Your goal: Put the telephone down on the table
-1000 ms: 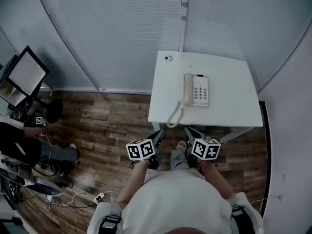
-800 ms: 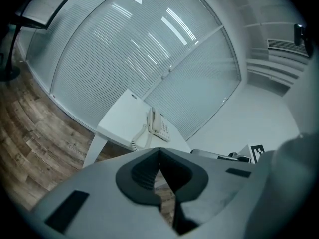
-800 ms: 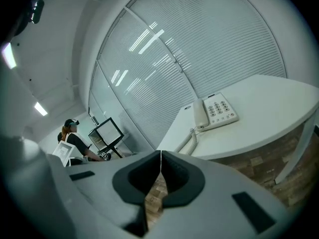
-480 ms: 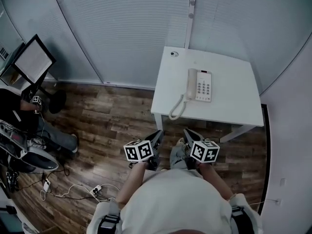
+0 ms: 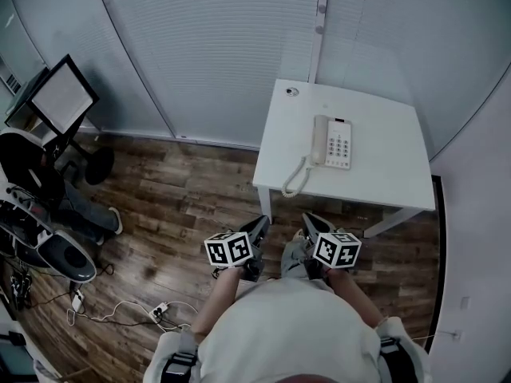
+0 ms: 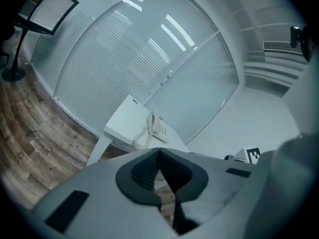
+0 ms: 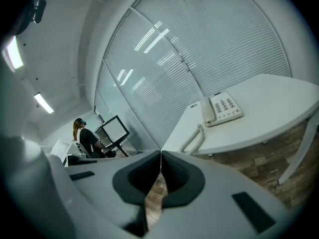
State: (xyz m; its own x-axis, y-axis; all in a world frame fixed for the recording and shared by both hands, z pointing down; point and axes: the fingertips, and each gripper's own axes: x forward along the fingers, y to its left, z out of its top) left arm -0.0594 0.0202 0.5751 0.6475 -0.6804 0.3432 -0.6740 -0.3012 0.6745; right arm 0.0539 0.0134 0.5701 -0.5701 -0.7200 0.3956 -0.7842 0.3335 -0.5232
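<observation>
Head view, nearest first: the left tongs and right tongs sit side by side, low in front of the person's body. Both are closed on nothing, and each gripper view shows the dark pads meeting on a thin line with only floor behind. They tip slightly down toward the surface and are well apart from it, so this reads as a standoff, not a reach.

Next out is a strip of wooden floor, open, with no obstacle in the lane. Then comes the surface's near-left corner, where the coiled cord loops close to the edge; I can't tell whether it overhangs.

Beyond that, the telephone lies flat on the surface with its handset seated in the cradle. So the set-down looks either finished or not yet started. There's bare top to its right and in front.

A small round fitting marks the far-left corner. The blinds wall off the back, so I'd judge any approach comes from the front.
</observation>
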